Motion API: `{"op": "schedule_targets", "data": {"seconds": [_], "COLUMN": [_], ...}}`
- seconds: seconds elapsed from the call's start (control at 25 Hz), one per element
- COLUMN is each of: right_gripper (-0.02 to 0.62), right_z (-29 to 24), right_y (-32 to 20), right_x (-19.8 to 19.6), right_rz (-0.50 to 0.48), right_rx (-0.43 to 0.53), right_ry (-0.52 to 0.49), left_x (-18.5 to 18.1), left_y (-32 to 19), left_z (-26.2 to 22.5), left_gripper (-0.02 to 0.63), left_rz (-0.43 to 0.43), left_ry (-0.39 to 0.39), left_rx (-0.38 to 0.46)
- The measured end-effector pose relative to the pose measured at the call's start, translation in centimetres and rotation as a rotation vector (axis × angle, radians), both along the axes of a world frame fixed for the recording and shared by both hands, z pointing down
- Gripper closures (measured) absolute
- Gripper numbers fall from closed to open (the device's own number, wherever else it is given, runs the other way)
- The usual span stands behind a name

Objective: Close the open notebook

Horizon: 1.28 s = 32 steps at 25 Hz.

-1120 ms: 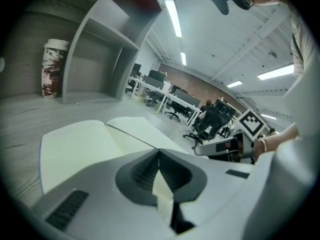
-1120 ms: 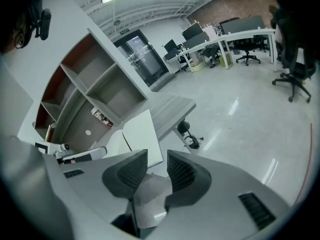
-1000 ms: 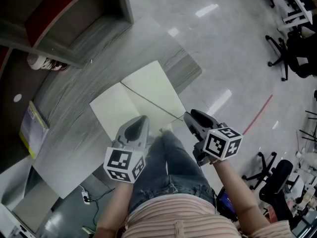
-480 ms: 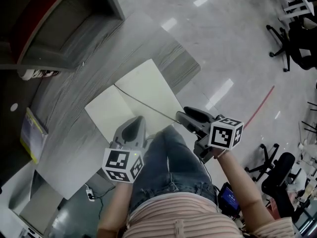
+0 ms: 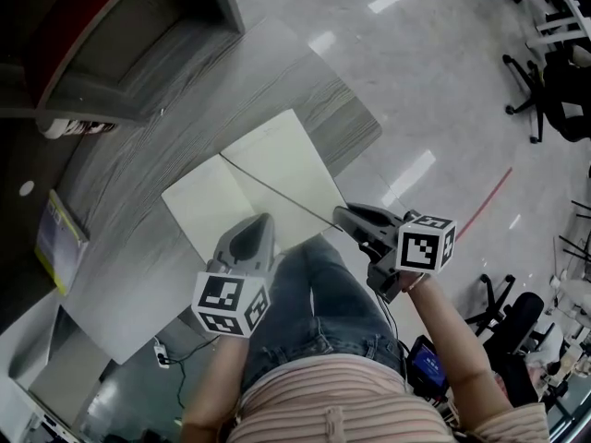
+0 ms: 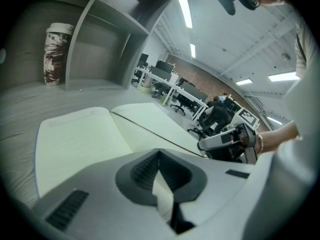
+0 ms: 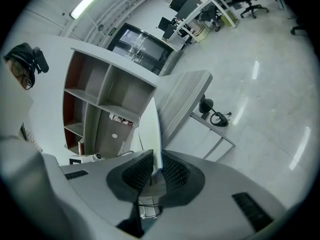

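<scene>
The open notebook [image 5: 268, 178] lies flat on the grey table [image 5: 138, 247], showing two blank cream pages. My left gripper [image 5: 262, 220] sits over the near edge of the left page [image 6: 80, 134]. Its fingertips meet, and nothing is clearly held between them. My right gripper [image 5: 340, 212] is at the near right corner of the right page. Its jaws are closing, and the thin page edge [image 7: 156, 134] stands upright between the pads [image 7: 140, 171], filling the gap. The right gripper [image 6: 220, 141] also shows in the left gripper view, past the notebook's spine.
A grey shelf unit [image 5: 138, 53] stands at the table's far side, with a patterned cup [image 6: 55, 54] in it. A yellow-edged book [image 5: 55, 238] lies at the left. The person's jeans [image 5: 319, 293] are below the table edge. Office chairs [image 5: 545, 90] stand on the glossy floor at the right.
The right gripper has rolled and edged its tips onto the notebook's right page corner. The left gripper stayed where it was, and the notebook still lies open.
</scene>
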State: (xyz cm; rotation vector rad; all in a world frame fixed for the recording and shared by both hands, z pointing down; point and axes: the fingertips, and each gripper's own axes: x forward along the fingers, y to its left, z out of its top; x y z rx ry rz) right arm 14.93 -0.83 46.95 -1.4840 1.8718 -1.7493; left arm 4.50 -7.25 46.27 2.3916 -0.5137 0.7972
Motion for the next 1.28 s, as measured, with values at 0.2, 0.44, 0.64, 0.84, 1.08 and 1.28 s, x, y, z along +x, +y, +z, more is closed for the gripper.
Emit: {"op": "schedule_targets", "data": {"seconds": [0.2,0.44,0.64,0.84,1.08,1.28], "right_gripper": [0.565,0.572,0.574,0.574,0.574,0.574], "right_z": [-1.3,-3.6,-5.8,-7.8,-9.2,-10.1], "right_y": [-0.2,-0.3,-0.2,-0.3,-0.8,-1.2], "right_x": [-0.3,-0.9,-2.0,-3.3,-5.3,-7.1], "right_rz": [0.0,-0.022,-0.052,-0.082,-0.116,-0.157], "right_rx": [0.029,0.068,0.112,0.155,0.192,0.217], "right_ry": [-0.016,0.029,0.069,0.101,0.11,0.123], "left_x": [-0.2,-0.8,-2.0,-3.6,-6.7,-8.9], "left_y": [-0.3,-0.4,0.2,0.6,0.4,0.7], "left_z": [-0.3,-1.2,-1.8,-2.0,-1.6,-0.7], "left_gripper": [0.594,0.594,0.594,0.594,0.594,0.594], "left_rz": [-0.023,-0.056,-0.09,-0.145,-0.213,-0.257], "left_ry": [0.018,0.037,0.036,0.035,-0.004,-0.05], "left_rx": [0.002,0.023,0.047,0.056,0.079,0.065]}}
